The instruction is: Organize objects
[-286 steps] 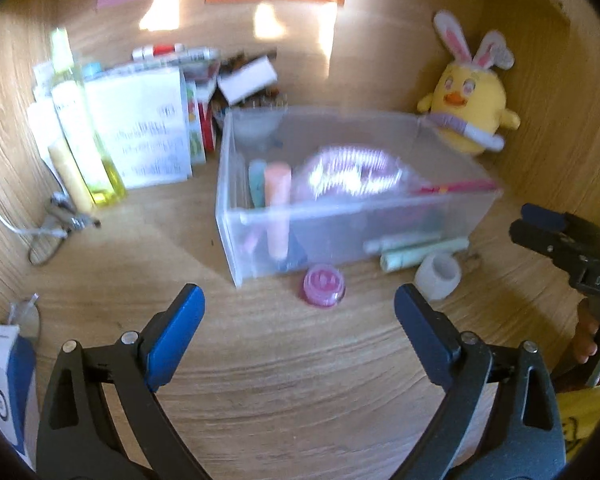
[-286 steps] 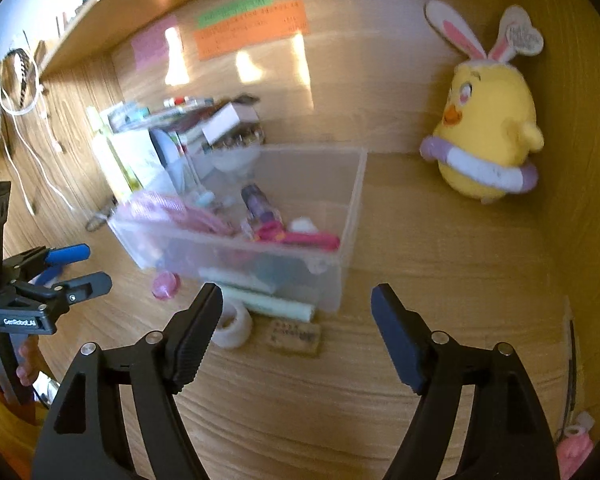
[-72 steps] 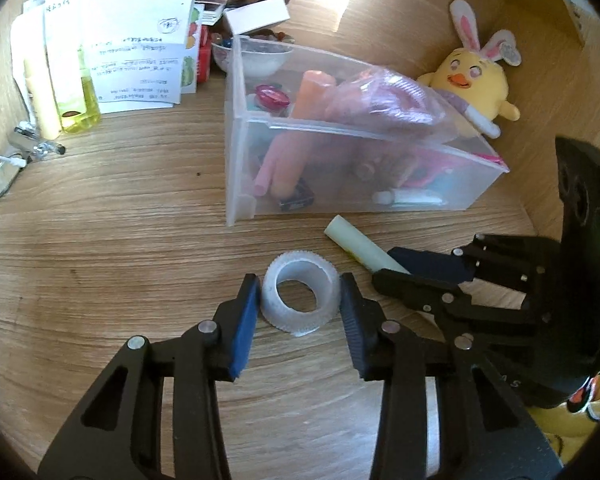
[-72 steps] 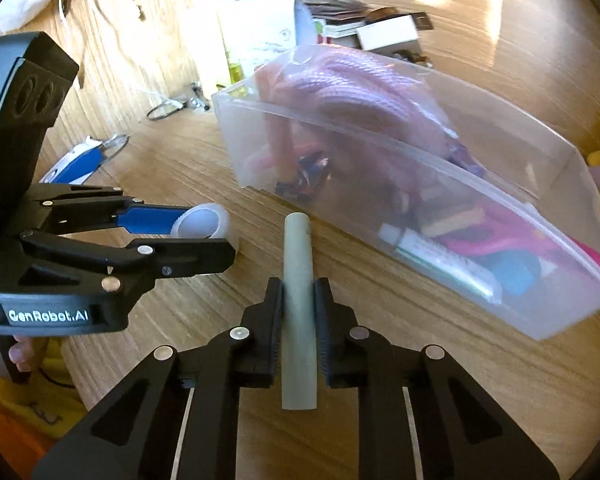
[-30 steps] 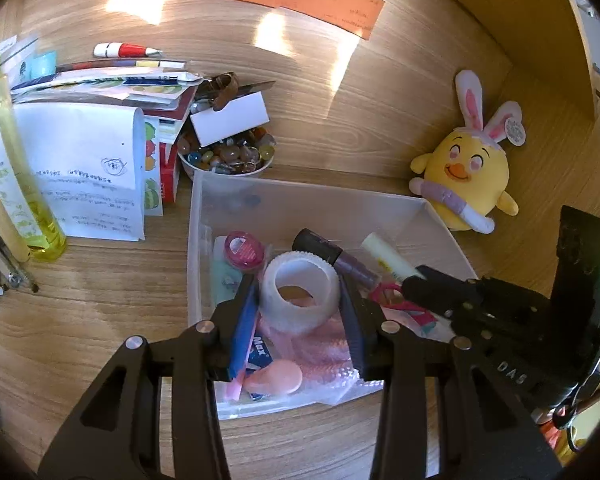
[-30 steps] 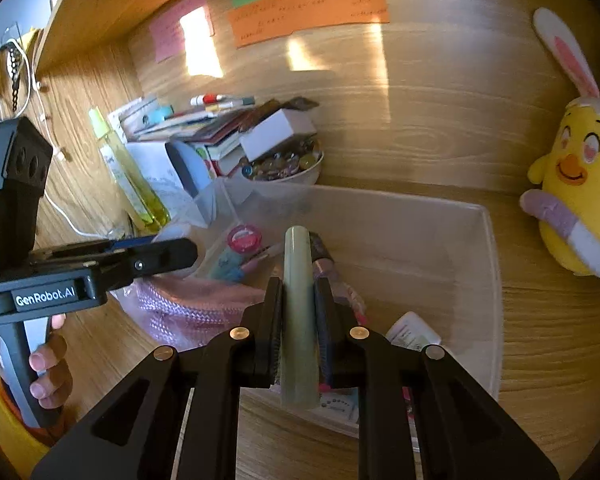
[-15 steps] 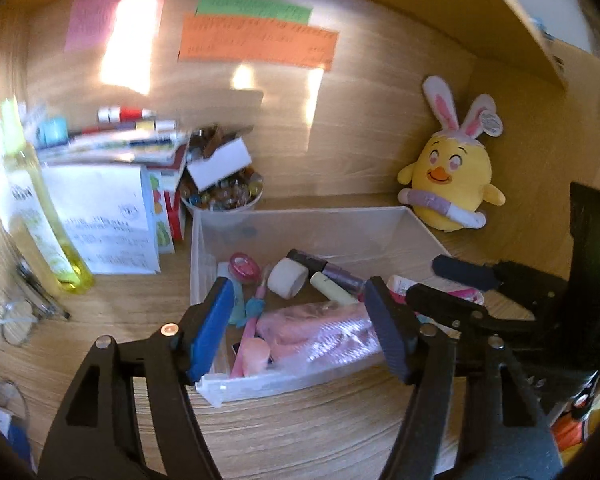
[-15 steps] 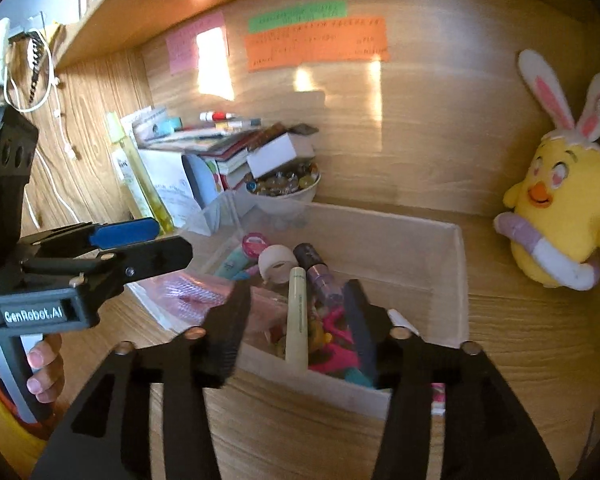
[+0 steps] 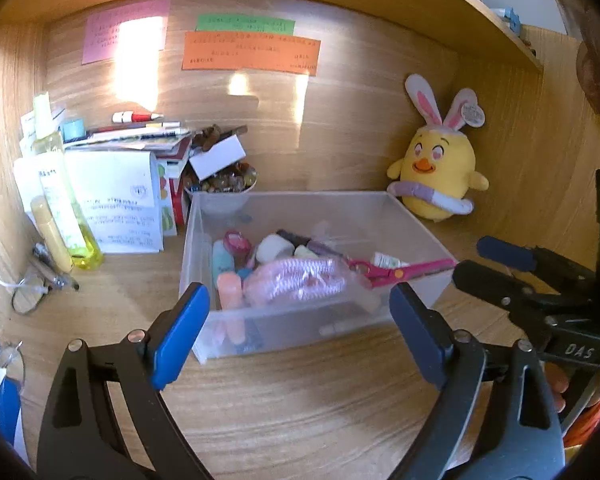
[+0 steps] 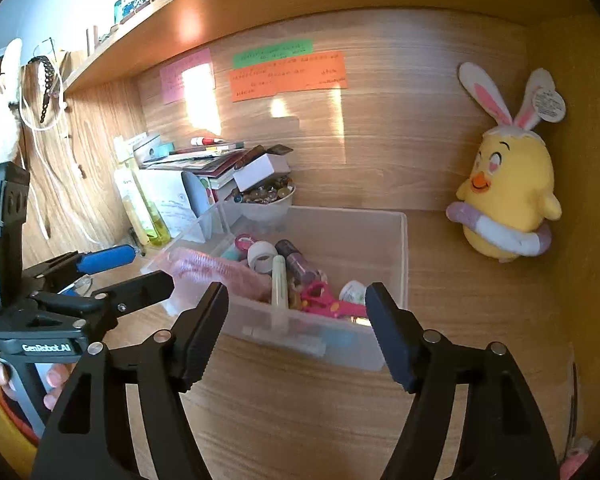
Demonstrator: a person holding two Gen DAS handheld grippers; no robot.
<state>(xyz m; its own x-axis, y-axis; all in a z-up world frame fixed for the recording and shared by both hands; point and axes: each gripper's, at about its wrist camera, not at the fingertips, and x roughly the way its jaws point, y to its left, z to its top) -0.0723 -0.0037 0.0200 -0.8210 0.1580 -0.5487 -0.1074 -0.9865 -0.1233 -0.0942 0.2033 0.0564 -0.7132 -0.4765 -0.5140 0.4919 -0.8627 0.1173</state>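
Note:
A clear plastic bin [image 9: 324, 332] [image 10: 402, 248] stands on the wooden desk. Inside lie a white tape roll [image 9: 274, 248] [image 10: 261, 256], a pale green tube [image 10: 279, 282], pink scissors [image 9: 396, 270] [image 10: 326, 302], a pink mesh pouch [image 9: 296, 284] [image 10: 216, 272] and other small items. My left gripper [image 9: 300, 332] is open and empty, in front of the bin. My right gripper [image 10: 296, 332] is open and empty, in front of the bin's near wall. Each gripper shows in the other's view, left [image 10: 120, 276] and right [image 9: 500, 264].
A yellow plush chick [image 9: 436, 172] [image 10: 508, 204] sits at the back right. A bowl of beads [image 9: 220, 184] [image 10: 266, 200], stacked papers and books [image 9: 120, 196], and a yellow bottle [image 9: 62, 204] stand at the back left. Glasses [image 9: 30, 296] lie left. A shelf hangs overhead.
Both grippers have let go of the tape roll and the green tube into the bin, opened, and drawn back from it toward the desk's front.

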